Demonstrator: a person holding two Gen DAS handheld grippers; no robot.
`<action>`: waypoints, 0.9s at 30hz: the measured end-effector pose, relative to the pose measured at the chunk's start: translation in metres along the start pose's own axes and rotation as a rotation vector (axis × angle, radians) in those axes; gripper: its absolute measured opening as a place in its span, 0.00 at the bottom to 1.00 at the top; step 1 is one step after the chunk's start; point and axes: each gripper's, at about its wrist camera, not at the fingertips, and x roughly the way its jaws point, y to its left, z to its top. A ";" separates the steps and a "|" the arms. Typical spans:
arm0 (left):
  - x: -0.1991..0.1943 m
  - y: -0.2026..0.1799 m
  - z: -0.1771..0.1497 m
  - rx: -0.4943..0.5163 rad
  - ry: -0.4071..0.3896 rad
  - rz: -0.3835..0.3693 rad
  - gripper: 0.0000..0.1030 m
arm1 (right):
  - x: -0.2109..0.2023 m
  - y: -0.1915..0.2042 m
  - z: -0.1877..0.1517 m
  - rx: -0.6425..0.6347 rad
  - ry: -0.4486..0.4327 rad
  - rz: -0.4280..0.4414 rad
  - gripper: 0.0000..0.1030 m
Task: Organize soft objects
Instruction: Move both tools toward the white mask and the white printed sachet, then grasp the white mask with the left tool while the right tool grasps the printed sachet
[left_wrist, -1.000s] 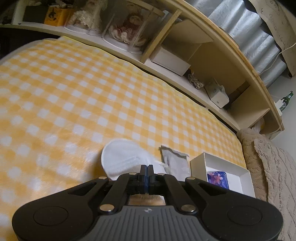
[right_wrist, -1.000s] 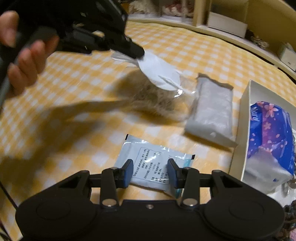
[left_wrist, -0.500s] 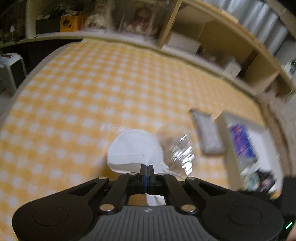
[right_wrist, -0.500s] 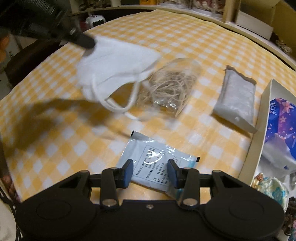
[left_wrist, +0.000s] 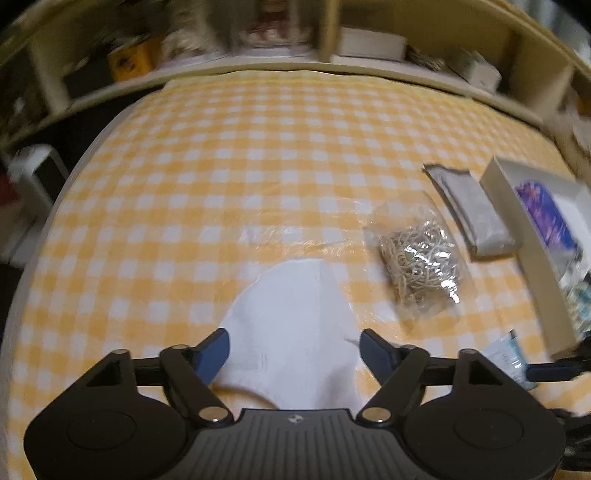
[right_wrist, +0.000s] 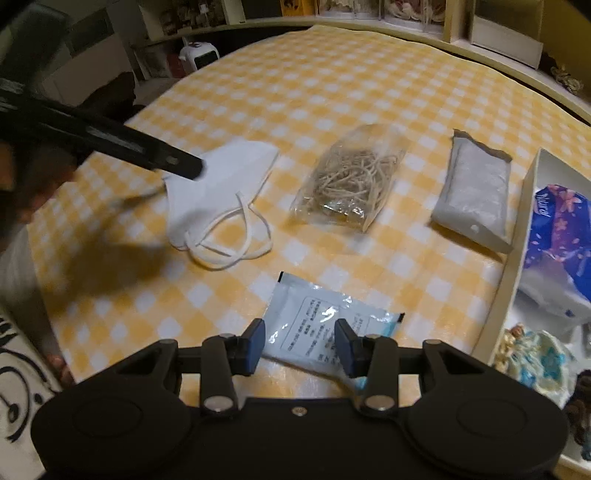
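Note:
A white face mask (left_wrist: 295, 302) lies flat on the yellow checked tablecloth (left_wrist: 258, 147). My left gripper (left_wrist: 295, 347) hovers over its near end with the jaws opening and the pads clear of it. In the right wrist view the mask (right_wrist: 218, 177) has its ear loops spread toward me, and one left finger (right_wrist: 166, 160) crosses its corner. A clear bag of rubber bands (right_wrist: 351, 181) and a grey-white packet (right_wrist: 472, 192) lie to the right. My right gripper (right_wrist: 300, 341) stands partly open above a pale blue wipe sachet (right_wrist: 321, 321), not touching it.
A white box (right_wrist: 517, 236) at the right edge holds a purple tissue pack (right_wrist: 557, 236) and small items. Wooden shelves (left_wrist: 369, 40) run along the far side. A white heater (right_wrist: 199, 55) stands on the floor beyond the table's left edge. A hand (right_wrist: 22, 184) holds the left gripper.
The left gripper carried the mask leftward off the rubber band bag, then opened and let it go onto the cloth. The right gripper has drawn back a little.

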 end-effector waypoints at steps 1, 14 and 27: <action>0.005 -0.003 0.001 0.036 -0.006 0.008 0.85 | -0.003 0.000 -0.002 0.003 0.015 0.007 0.42; 0.055 -0.017 -0.002 0.218 0.127 -0.076 0.93 | 0.022 -0.003 -0.004 -0.032 0.112 -0.041 0.63; 0.074 -0.012 -0.004 0.281 0.111 -0.046 1.00 | 0.046 -0.004 0.012 -0.116 0.027 -0.114 0.97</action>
